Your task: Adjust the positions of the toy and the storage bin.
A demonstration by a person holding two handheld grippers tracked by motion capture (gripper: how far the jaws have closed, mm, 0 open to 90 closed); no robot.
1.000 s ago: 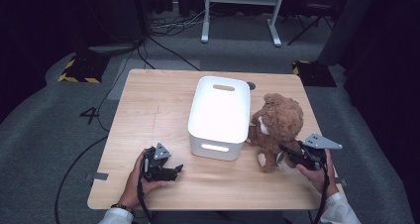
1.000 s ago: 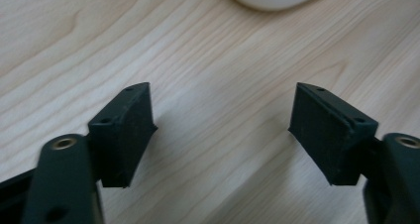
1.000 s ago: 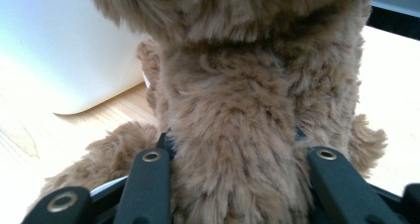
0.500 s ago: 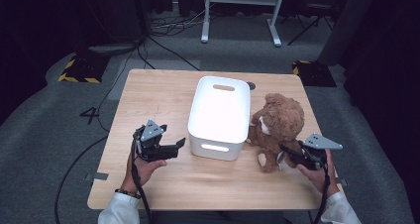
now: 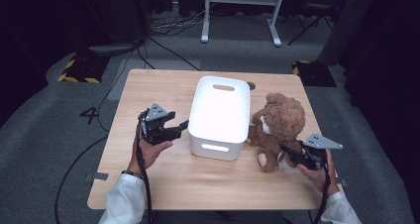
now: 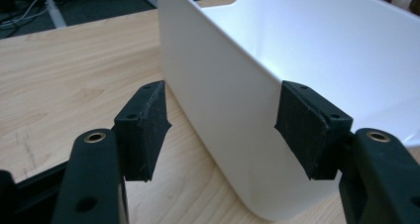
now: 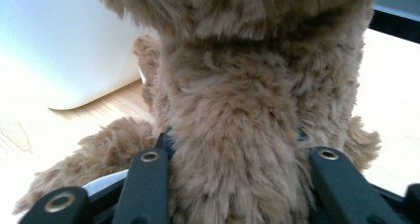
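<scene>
A white plastic bin [image 5: 214,145] stands mid-table, its inside bare. Against its right side sits a brown teddy bear [image 5: 280,116]. My left gripper [image 5: 182,127] is open at the bin's near left wall. In the left gripper view the gripper [image 6: 228,130] straddles that bin wall [image 6: 233,80], one pad outside and one over the rim. My right gripper [image 5: 286,150] holds the bear low at its near side. In the right gripper view the bear's fur [image 7: 237,85] fills the gap of the gripper [image 7: 233,157], which is shut on it.
The wooden table [image 5: 148,90] has bare surface to the left of and in front of the bin. A small dark round mark [image 5: 250,85] lies behind the bin. Dark floor with cables [image 5: 163,45] and a stand's white legs [image 5: 237,16] lie beyond the far edge.
My left gripper has moved forward and right from the near left of the table to the bin's left wall. The right gripper and the bear have stayed put.
</scene>
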